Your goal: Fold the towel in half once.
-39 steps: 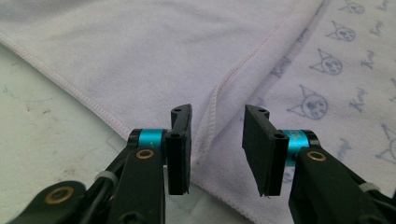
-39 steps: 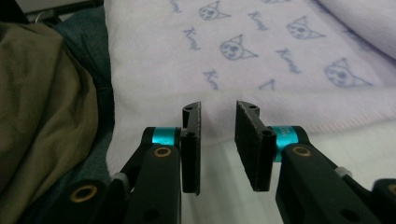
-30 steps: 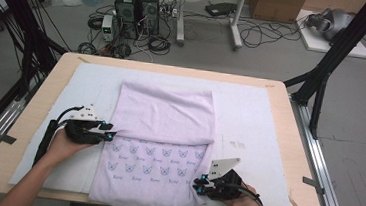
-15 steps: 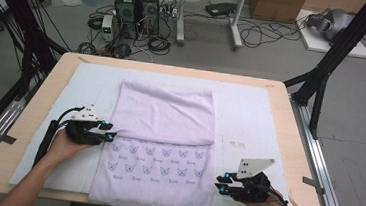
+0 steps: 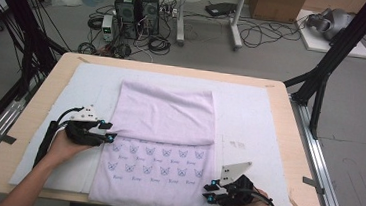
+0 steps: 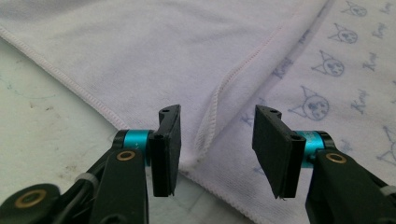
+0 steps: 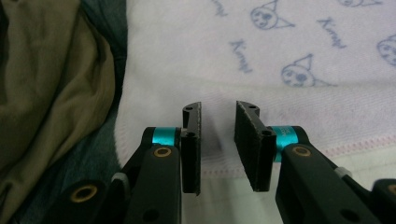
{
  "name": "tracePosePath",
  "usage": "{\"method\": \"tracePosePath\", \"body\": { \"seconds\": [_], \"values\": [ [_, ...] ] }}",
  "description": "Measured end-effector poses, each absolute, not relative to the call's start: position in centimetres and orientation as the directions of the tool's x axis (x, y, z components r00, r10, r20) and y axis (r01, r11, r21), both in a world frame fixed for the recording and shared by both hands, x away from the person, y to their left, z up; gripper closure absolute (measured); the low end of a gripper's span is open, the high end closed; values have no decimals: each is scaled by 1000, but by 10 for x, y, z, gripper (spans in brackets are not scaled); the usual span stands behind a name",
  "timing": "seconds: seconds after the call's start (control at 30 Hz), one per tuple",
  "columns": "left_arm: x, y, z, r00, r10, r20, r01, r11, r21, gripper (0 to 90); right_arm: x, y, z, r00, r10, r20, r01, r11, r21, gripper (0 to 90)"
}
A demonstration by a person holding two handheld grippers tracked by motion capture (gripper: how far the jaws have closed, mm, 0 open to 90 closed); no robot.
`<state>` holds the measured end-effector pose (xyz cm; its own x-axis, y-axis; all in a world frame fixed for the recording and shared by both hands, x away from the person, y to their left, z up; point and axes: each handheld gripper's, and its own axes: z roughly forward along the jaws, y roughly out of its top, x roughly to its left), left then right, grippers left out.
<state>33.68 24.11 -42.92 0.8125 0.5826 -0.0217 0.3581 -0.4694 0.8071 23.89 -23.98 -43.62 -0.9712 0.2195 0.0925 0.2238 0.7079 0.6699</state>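
A pale lilac towel [image 5: 165,111] lies on the table, its upper half folded down over a lower part printed with small cat faces [image 5: 156,161]. My left gripper [image 5: 107,131] is at the towel's left edge by the fold line. Its jaws have just been opening and stand open [image 6: 218,114], with the folded layer's stitched hem [image 6: 243,65] lying between them, untouched by the pads. My right gripper [image 5: 207,193] is at the towel's bottom right corner. Its jaws have just been opening too and stand a little apart [image 7: 218,109] over the towel's border [image 7: 280,37], gripping nothing.
A white mat [image 5: 255,114] covers the wooden table [image 5: 288,142] under the towel. A thin wooden stick [image 5: 296,203] lies near the front right corner. Olive clothing [image 7: 46,84] of the person hangs beside the table's front edge. Computers and cables sit on the floor beyond.
The right gripper swung out to the right, then came back left to the towel's bottom right corner. The left gripper stayed at the towel's left edge.
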Motion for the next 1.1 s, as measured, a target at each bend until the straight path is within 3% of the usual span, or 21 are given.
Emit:
{"method": "tracePosePath", "body": {
  "seconds": [0.3, 0.4, 0.63, 0.8, 0.9, 1.0, 1.1],
  "values": [
    [342, 241, -431, 803, 595, -30, 371, -459, 807, 539, 286, -239, -415, -934, 353, 51, 266, 597, 757, 624],
    [345, 239, -431, 800, 598, -38, 379, -456, 805, 485, 314, -236, -410, -921, 387, 40, 278, 582, 765, 591],
    [353, 236, -434, 801, 596, -53, 390, -453, 801, 466, 366, -240, -413, -893, 445, 67, 327, 538, 777, 554],
    [353, 234, -438, 815, 577, -50, 394, -490, 778, 585, 383, -240, -424, -884, 449, 133, 382, 528, 758, 541],
    [352, 231, -440, 826, 562, -39, 386, -514, 766, 685, 385, -239, -432, -876, 457, 156, 417, 552, 723, 595],
    [350, 230, -439, 837, 547, -27, 371, -530, 763, 811, 383, -237, -432, -882, 444, 158, 416, 576, 704, 804],
    [346, 232, -434, 836, 548, -27, 360, -511, 780, 864, 379, -235, -428, -890, 433, 144, 401, 590, 701, 844]
  ]
}}
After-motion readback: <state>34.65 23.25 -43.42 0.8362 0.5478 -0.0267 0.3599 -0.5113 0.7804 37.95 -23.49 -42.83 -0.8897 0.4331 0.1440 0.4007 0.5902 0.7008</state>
